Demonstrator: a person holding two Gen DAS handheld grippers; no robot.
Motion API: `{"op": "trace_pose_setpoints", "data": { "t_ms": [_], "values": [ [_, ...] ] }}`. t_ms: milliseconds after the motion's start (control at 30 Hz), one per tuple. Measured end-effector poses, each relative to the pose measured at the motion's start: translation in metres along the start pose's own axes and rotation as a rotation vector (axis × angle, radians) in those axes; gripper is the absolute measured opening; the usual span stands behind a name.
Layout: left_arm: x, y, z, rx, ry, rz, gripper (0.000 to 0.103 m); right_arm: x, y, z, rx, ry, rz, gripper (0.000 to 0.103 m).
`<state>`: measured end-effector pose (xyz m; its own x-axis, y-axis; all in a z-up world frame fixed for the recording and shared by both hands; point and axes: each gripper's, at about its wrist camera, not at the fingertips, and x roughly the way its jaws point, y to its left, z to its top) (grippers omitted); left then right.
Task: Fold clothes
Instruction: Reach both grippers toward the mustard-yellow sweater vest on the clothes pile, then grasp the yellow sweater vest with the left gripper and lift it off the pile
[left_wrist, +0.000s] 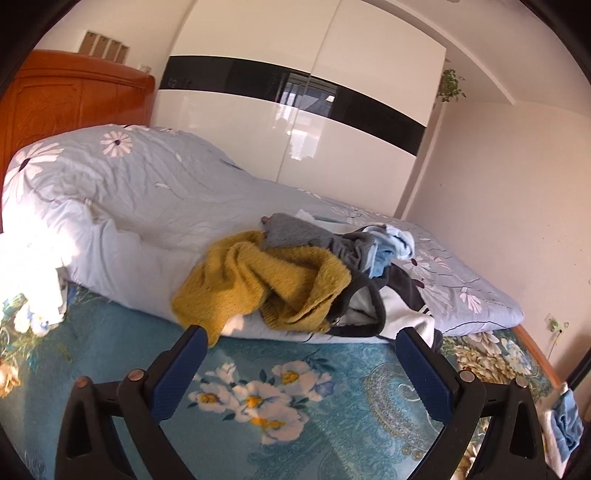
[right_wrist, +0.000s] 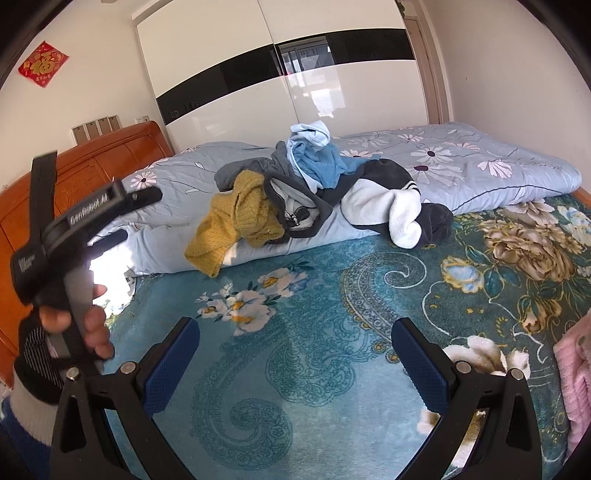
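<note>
Step in hand, likely: pick first garment from pile. Best start with mustard knit sweater (left_wrist: 258, 280), nearest and on top; pinch one edge, lift slowly so grey hooded jacket (right_wrist: 295, 206) doesn't drag along.

Left gripper (left_wrist: 301, 360) fingers spread, empty, sweater hem just beyond. Right gripper (right_wrist: 295, 350) likewise spread, empty, well short of pile. Clothes heaped on pale-blue floral duvet (left_wrist: 147, 192) above teal flowered blanket (right_wrist: 314, 332). Blue item beneath possibly towel.

Both wrist views look low across the bed, sharing the clothes pile (left_wrist: 295, 273).
</note>
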<state>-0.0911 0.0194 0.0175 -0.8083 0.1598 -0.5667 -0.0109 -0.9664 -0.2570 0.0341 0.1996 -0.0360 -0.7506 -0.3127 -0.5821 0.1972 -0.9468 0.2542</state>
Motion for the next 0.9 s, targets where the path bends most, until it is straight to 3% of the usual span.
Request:
{"op": "trace_pose_setpoints", "data": {
  "t_ms": [133,267,433,500,533,600,633,667,733,900],
  "values": [
    [0.047,-0.014,0.037,0.004,0.027,-0.072,0.103,0.004,-0.019,-0.006,0.035,0.024,-0.022,0.103],
    [0.091,-0.007,0.054,-0.043,0.045,-0.036,0.103,0.001,-0.041,-0.013,0.067,0.033,-0.059,0.103],
    [0.130,-0.010,0.042,0.012,0.094,0.025,0.100,0.004,-0.071,-0.022,0.159,0.054,-0.083,0.103],
    [0.144,-0.010,0.036,0.028,0.114,0.048,0.074,0.007,-0.078,-0.025,0.191,0.066,-0.082,0.103],
    [0.151,-0.010,0.033,0.036,0.125,0.058,0.068,0.008,-0.080,-0.027,0.194,0.071,-0.081,0.103],
    [0.162,-0.011,0.030,0.045,0.152,0.077,0.040,0.010,-0.081,-0.029,0.189,0.081,-0.084,0.103],
    [0.167,-0.011,0.028,0.050,0.165,0.086,0.034,0.010,-0.081,-0.030,0.185,0.087,-0.084,0.103],
    [0.169,-0.012,0.027,0.058,0.168,0.096,0.016,0.010,-0.081,-0.030,0.185,0.090,-0.083,0.103],
    [0.156,-0.014,0.032,0.074,0.106,0.107,0.014,0.008,-0.080,-0.030,0.185,0.089,-0.083,0.103],
    [0.096,0.012,0.069,-0.010,-0.079,0.158,0.009,-0.003,-0.082,-0.028,0.192,0.077,-0.098,0.103]
  ]
}}
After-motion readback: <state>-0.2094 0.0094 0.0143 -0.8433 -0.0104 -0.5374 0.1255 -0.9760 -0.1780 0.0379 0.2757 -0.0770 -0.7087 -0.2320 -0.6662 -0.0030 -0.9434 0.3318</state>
